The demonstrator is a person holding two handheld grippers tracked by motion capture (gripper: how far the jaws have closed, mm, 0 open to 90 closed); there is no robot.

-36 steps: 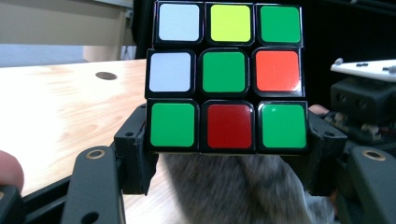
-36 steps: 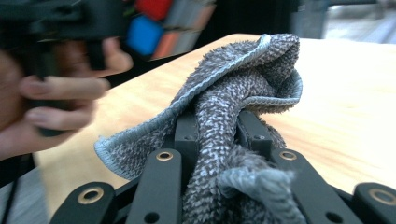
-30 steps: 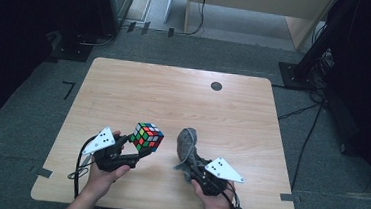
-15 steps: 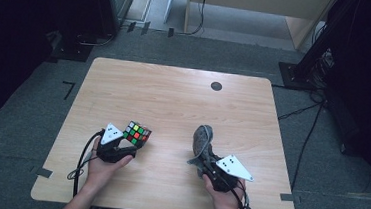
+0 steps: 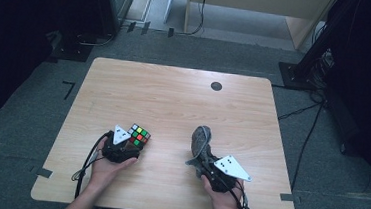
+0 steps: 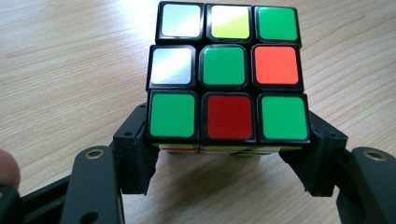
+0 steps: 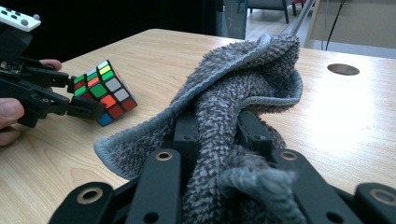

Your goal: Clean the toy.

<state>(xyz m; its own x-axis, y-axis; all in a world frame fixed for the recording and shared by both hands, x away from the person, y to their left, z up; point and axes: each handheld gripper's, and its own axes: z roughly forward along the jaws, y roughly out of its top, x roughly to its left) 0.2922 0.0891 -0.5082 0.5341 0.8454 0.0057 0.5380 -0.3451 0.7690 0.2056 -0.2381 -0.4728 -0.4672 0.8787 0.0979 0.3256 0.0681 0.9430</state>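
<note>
In the high view, the left gripper (image 5: 131, 141) near the front left of the light wooden bench (image 5: 174, 98) grasps a multicoloured plastic puzzle cube (image 5: 139, 135), while the right gripper (image 5: 203, 158) near the front right clamps a grey terry-cloth towel (image 5: 200, 142) that bunches up above its jaws; cube and towel are well apart, and a small dark round hole (image 5: 216, 86) sits toward the far edge of the bench. In the left gripper view, the two black jaws press against the lower sides of the cube (image 6: 228, 77), whose facing side shows green, white, yellow, orange and red squares, with the bench just below it. In the right gripper view, the jaws are closed on a fold of the towel (image 7: 233, 107), which spills out toward the bench on both sides; farther off at the left, the left gripper (image 7: 86, 105) holds the cube (image 7: 103, 91) tilted on a corner, close above the bench
</note>
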